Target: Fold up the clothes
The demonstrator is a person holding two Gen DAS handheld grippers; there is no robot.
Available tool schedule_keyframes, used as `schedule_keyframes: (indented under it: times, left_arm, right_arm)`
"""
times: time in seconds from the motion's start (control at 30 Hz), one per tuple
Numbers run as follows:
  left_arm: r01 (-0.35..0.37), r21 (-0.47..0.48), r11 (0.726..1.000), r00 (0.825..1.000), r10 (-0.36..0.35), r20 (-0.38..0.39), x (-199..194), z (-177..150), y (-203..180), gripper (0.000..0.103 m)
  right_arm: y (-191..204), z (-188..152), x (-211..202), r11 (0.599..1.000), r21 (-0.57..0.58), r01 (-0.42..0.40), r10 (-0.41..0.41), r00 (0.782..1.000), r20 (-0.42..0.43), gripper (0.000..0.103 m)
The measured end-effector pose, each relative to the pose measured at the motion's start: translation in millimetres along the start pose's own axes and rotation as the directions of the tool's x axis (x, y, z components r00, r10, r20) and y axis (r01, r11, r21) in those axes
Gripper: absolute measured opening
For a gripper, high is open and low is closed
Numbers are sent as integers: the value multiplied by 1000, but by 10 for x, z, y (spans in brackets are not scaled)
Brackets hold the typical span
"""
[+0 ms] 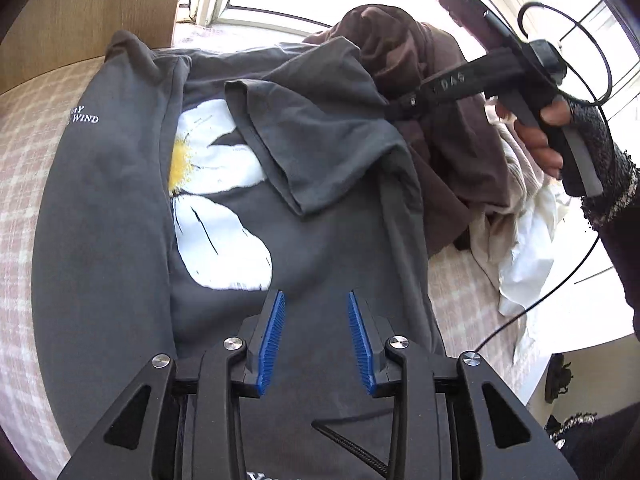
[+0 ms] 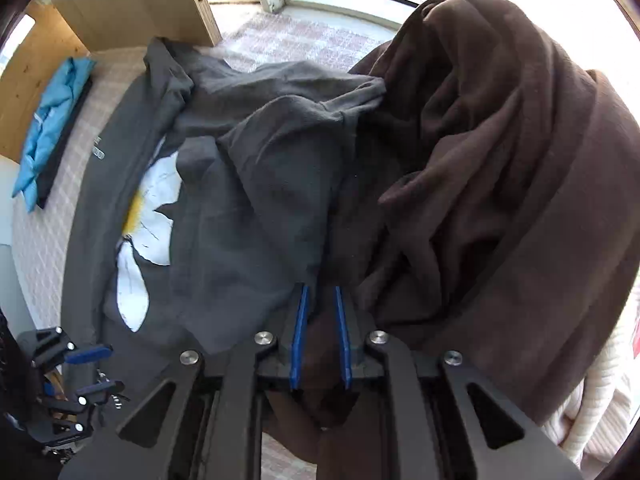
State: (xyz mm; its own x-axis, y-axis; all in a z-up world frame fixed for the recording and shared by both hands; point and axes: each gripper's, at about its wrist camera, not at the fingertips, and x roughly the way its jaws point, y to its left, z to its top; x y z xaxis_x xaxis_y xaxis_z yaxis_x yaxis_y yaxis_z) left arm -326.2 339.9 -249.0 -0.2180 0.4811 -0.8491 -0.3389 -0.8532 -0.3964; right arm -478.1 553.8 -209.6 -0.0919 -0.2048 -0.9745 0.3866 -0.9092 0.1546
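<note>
Sunlit bed [image 1: 24,184] w/ checked cover: grey daisy tee [image 1: 320,240] lies spread, sleeve folded inward. Left tool [image 1: 316,336] hovers over hem, fingers spread; right tool [image 2: 320,336] pinches tee's edge beside brown pile [image 2: 500,160]. Fabric looks soft, light; best gripped at seams.

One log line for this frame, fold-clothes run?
left gripper open over grey daisy shirt | right gripper gripping shirt sleeve | brown garment alongside

Bed [image 1: 24,152] with pink-and-white checked cover. Lying on it: grey daisy-print T-shirt [image 1: 120,208], brown clothes heap [image 2: 500,160], cream and white garments [image 1: 520,248], folded blue garment [image 2: 52,120].
</note>
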Motion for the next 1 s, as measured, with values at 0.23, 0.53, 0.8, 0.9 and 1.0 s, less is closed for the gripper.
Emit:
schedule_keyframes:
  times: [0.23, 0.53, 0.8, 0.9, 1.0]
  left_arm:
    - [-131, -203, 970, 990, 139, 26, -560, -809, 527, 32]
    - [-243, -462, 853, 965, 262, -23, -917, -1735, 1157, 40]
    - [-253, -463, 849, 962, 270, -31, -958, -1871, 1202, 40]
    - [-251, -426, 869, 962, 275, -7, -990, -1799, 1106, 40]
    - [-195, -364, 911, 976, 217, 20, -906, -1662, 861, 40]
  right_arm:
    - [421, -233, -450, 992, -66, -111, 117, 989, 88, 21]
    - [1941, 1020, 326, 982, -150, -112, 123, 990, 68, 41]
    - [1640, 1330, 271, 995, -94, -21, 29, 996, 79, 41]
    - [1061, 1105, -6, 994, -82, 72, -63, 993, 102, 41]
    - [529, 737, -128, 980, -62, 189, -184, 980, 79, 41]
